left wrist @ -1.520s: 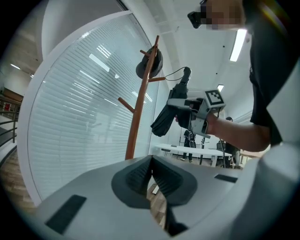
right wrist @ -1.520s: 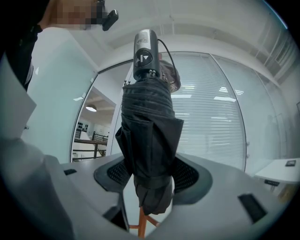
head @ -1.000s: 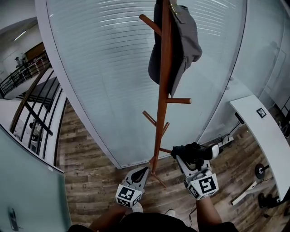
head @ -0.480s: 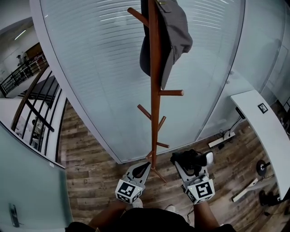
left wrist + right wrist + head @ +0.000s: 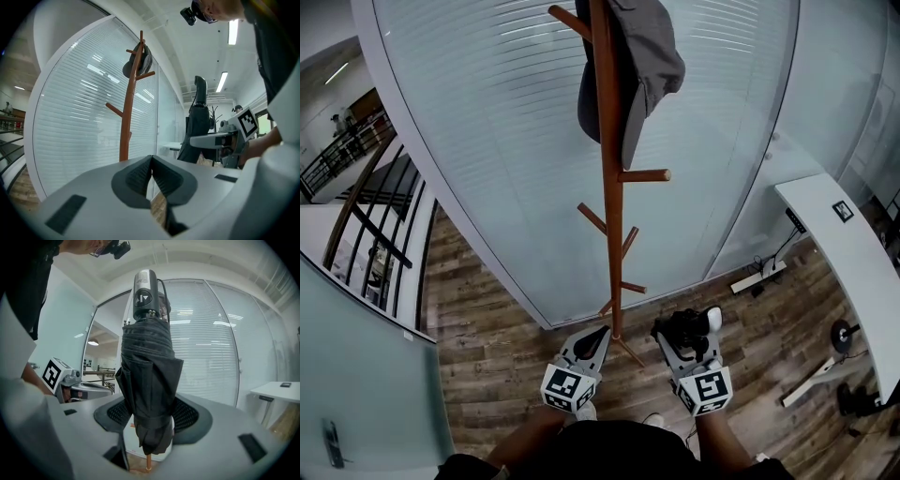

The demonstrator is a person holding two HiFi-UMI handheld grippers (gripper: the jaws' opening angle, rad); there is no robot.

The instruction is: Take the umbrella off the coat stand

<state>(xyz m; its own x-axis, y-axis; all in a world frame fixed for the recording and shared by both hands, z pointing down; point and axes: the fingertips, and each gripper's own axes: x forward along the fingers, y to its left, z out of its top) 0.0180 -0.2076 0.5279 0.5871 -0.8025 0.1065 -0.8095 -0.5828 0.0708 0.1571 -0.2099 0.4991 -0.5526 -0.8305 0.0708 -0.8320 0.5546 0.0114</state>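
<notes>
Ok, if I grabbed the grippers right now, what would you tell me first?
Left gripper: jaws together, empty, low beside the coat stand.
Right gripper: clamped on the folded black umbrella, held upright with its handle on top.
Done: the umbrella is off the stand and clear of its pegs. A grey garment hangs up top; leave it.
Left: probably just keep the grip and carry the umbrella away.

**Stock count, coat stand corner**

One coat stand (image 5: 607, 187); one folded black umbrella (image 5: 149, 394); one grey cap (image 5: 652, 56); two grippers, the left gripper (image 5: 601, 332) and the right gripper (image 5: 682, 332); one white desk (image 5: 853, 253), far right; one power strip (image 5: 757, 277).
</notes>
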